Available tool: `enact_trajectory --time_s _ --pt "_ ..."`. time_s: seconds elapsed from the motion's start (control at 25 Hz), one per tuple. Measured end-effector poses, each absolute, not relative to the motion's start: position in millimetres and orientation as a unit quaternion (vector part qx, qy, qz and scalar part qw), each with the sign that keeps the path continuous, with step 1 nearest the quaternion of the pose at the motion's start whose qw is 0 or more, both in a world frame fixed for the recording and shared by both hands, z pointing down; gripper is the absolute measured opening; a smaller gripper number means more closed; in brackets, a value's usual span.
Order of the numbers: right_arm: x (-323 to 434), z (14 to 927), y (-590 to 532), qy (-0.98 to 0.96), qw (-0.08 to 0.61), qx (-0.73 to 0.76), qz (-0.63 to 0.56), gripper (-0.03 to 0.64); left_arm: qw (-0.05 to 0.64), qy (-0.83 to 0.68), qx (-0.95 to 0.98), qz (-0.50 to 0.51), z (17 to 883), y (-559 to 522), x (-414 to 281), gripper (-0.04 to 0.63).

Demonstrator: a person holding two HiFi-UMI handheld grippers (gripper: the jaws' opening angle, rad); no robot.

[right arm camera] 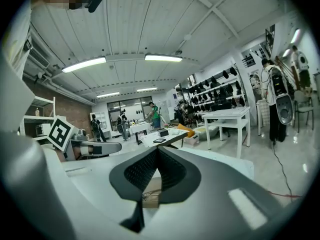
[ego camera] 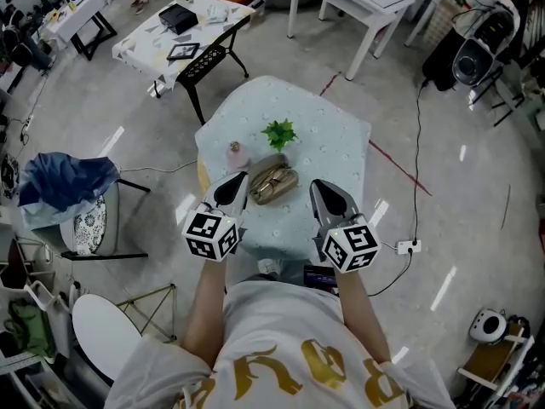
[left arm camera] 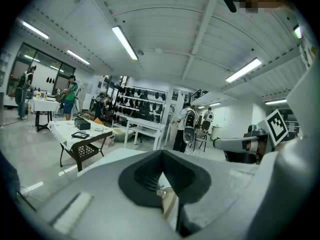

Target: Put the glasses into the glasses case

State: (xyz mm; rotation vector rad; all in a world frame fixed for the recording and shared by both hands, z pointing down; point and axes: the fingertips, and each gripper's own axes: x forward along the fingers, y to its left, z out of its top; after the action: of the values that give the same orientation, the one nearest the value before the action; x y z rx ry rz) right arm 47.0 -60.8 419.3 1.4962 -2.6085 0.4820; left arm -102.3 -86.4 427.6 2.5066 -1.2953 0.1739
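Note:
A tan-gold glasses case [ego camera: 274, 184] lies open on the near part of a small table with a pale blue cloth [ego camera: 332, 152]. Thin-rimmed glasses [left arm camera: 160, 192] rest at the case; the right gripper view also catches the glasses [right arm camera: 148, 198] against the tan case [right arm camera: 152, 185]. My left gripper [ego camera: 241, 178] hovers just left of the case, jaws shut and empty. On the other side, my right gripper [ego camera: 316, 185] is held the same way, shut with nothing in it. Both point toward the case from the near edge.
A small green plant [ego camera: 279, 132] and a little pink object [ego camera: 236, 153] stand on the table behind the case. A chair with blue cloth [ego camera: 68, 186] is at the left, a cluttered table [ego camera: 183, 32] farther back, and a power strip [ego camera: 409, 247] lies on the floor at right.

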Motion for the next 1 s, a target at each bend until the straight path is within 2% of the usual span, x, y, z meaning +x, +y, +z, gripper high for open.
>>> enact_trajectory --time_s 1.0 --pt "47 431 -52 -0.858 0.053 0.482 0.169 0.021 0.164 -0.453 0.873 0.073 441 -79 -103 0.000"
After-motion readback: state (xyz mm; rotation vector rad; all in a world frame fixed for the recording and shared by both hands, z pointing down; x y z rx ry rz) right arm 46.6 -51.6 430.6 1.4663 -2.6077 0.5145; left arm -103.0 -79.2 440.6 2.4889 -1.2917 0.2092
